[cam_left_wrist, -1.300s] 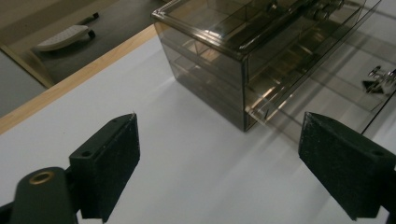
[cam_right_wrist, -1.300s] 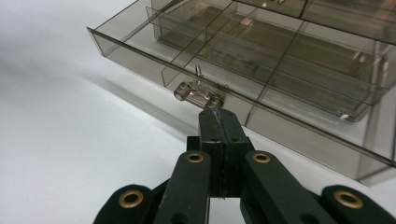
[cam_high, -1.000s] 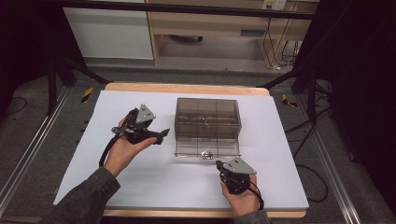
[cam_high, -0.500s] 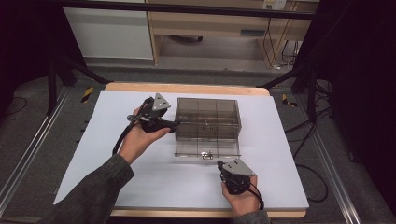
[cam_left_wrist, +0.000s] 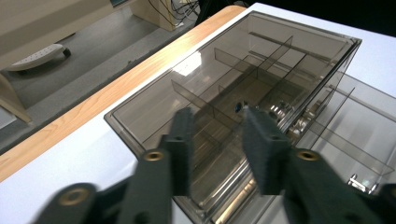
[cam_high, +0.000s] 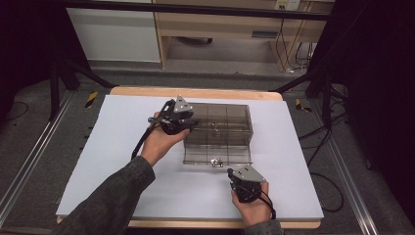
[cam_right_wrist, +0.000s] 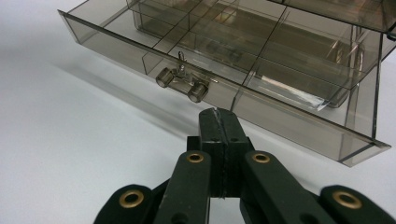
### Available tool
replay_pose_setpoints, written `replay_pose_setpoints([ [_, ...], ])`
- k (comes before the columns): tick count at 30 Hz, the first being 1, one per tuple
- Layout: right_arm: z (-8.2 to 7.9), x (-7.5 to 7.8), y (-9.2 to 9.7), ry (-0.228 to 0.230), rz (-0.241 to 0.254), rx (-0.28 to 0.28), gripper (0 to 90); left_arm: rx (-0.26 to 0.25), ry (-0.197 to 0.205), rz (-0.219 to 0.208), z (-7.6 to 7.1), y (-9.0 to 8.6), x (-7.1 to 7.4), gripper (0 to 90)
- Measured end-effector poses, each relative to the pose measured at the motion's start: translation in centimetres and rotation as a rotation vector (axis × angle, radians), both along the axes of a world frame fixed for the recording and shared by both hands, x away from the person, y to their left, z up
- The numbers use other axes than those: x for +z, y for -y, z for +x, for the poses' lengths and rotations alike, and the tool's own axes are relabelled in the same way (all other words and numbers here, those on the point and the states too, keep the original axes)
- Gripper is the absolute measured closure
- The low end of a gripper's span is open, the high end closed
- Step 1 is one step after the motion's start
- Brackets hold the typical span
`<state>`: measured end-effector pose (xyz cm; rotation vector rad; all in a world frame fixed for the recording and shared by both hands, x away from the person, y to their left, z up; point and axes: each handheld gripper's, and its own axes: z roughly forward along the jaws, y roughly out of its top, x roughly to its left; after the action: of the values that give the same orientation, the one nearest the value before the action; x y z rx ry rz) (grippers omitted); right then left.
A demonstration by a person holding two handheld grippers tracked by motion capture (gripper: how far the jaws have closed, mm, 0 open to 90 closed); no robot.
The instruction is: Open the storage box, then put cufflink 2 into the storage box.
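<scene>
Since a second ago the left gripper (cam_high: 182, 119) has travelled from the bare sheet at the box's nine o'clock side up to the box's ten o'clock corner, and its jaws have just been closing. In the left gripper view they stand partly apart above the box, with nothing pressed between them; whether the tips touch the lid cannot be told. The right gripper (cam_high: 243, 178) has kept its place at the drawer's five o'clock, jaws pressed flat together on nothing.

The clear smoky box (cam_high: 222, 125) sits a little past the middle of the white sheet (cam_high: 117, 127), toward twelve o'clock. Its drawer (cam_high: 218, 155) is pulled out toward six o'clock, its handle (cam_right_wrist: 182, 83) just beyond the right gripper's tips and apart from them.

Open sheet lies wide at nine o'clock and at six o'clock between the two forearms; a narrower strip runs at three o'clock. At twelve o'clock the box stands near the table's wooden edge (cam_high: 195, 93), with little sheet behind it.

The left hand (cam_high: 161, 142) covers the box's left front corner in the high view. Small things glint inside the compartments, too dim behind the tinted walls to name. The right gripper view cuts off the box's top and its right end.
</scene>
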<state>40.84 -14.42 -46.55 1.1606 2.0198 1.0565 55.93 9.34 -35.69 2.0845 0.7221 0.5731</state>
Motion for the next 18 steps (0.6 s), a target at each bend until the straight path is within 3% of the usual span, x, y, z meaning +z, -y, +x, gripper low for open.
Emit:
replay_pose_setpoints([
  [6, 0.0, 0.0, -0.1, -0.009, 0.000, -0.003, 90.0, -0.003, 0.010, -0.014, 0.5, 0.6, 0.1, 85.3],
  [18, 0.1, 0.0, -0.1, -0.014, 0.019, -0.006, 90.0, -0.007, -0.010, -0.009, 1.1, 2.4, -0.6, 90.0],
])
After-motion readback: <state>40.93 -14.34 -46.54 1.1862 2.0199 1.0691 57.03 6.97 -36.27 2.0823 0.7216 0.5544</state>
